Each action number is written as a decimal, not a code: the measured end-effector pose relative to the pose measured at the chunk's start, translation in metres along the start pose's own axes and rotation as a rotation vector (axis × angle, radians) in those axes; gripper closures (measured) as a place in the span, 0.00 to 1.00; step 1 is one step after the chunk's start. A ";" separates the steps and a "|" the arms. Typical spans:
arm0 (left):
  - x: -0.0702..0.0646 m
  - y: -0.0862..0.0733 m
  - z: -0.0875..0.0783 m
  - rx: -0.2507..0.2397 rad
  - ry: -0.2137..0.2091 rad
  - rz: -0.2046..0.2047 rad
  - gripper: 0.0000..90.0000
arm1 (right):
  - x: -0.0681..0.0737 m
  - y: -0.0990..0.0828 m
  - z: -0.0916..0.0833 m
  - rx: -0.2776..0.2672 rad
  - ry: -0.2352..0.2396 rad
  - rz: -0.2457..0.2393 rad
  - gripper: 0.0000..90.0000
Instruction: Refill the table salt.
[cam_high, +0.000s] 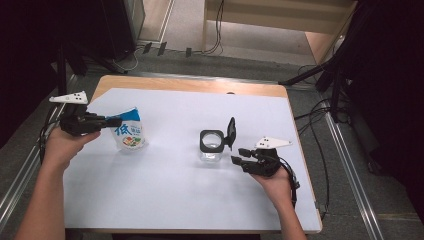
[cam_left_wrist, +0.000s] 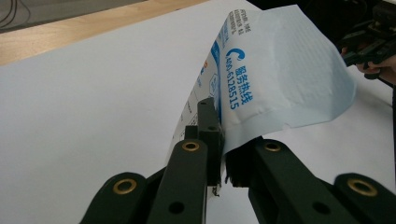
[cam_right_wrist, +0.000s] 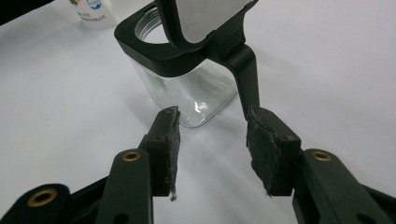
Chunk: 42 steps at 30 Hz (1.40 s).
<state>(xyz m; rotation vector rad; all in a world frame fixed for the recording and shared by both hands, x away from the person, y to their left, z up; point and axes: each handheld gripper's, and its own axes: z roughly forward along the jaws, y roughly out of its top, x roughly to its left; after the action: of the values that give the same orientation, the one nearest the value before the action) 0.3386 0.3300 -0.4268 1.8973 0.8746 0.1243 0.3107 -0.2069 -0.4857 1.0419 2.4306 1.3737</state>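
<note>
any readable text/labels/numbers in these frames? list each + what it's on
"服务热线": blue print on the pouch, left gripper view.
"400-6128515": beside it on the pouch; first digits uncertain.
"低": large blue character on the pouch's front, high view.
Remaining small print on the pouch: too blurred to read.
Glass jar: no text.

place: lab | signs: tripod legs, floor cables, white-covered table

A wooden table under a white sheet fills mid-frame; grey floor surrounds it, cables trailing right, pale wooden furniture at top.
</note>
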 end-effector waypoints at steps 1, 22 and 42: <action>0.000 -0.001 0.000 -0.003 0.002 -0.005 0.97 | 0.000 0.000 0.000 0.003 0.003 -0.001 0.62; -0.011 0.003 0.000 0.037 -0.019 -0.083 1.00 | 0.019 0.007 -0.002 0.000 0.053 -0.042 0.67; -0.052 0.033 0.013 0.026 -0.078 -0.074 1.00 | 0.064 0.019 0.011 -0.003 0.130 -0.115 0.69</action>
<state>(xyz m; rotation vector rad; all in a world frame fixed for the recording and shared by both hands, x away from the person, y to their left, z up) 0.3237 0.2803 -0.3916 1.8782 0.8959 -0.0053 0.2771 -0.1519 -0.4649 0.8213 2.5338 1.4487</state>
